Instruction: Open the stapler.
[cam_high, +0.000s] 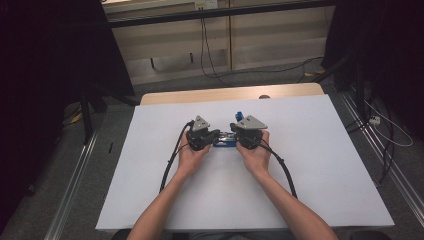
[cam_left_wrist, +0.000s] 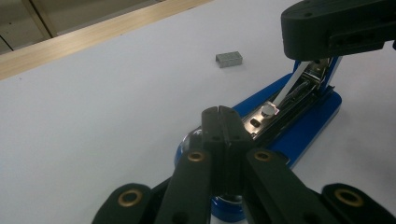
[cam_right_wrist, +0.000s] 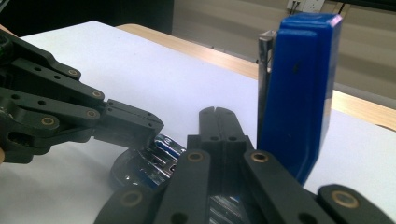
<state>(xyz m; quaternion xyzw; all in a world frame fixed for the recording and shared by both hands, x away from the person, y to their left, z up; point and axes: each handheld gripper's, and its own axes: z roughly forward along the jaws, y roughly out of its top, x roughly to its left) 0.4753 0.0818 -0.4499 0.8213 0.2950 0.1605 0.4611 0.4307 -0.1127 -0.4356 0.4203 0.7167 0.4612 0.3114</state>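
While both hands hold steady, the left gripper (cam_left_wrist: 218, 112) has its jaws pressed together, tips down on the front of the blue stapler (cam_left_wrist: 299, 116). The right gripper (cam_right_wrist: 218, 113), jaws together too, sits beside the raised lid (cam_right_wrist: 299, 88). A staple block (cam_left_wrist: 229, 59) lies just beyond.

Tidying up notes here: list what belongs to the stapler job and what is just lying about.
In use: blue stapler, opened, top arm raised; block of staples; left gripper and right gripper, both shut.
Lying about: cables on the floor; wooden table edge.
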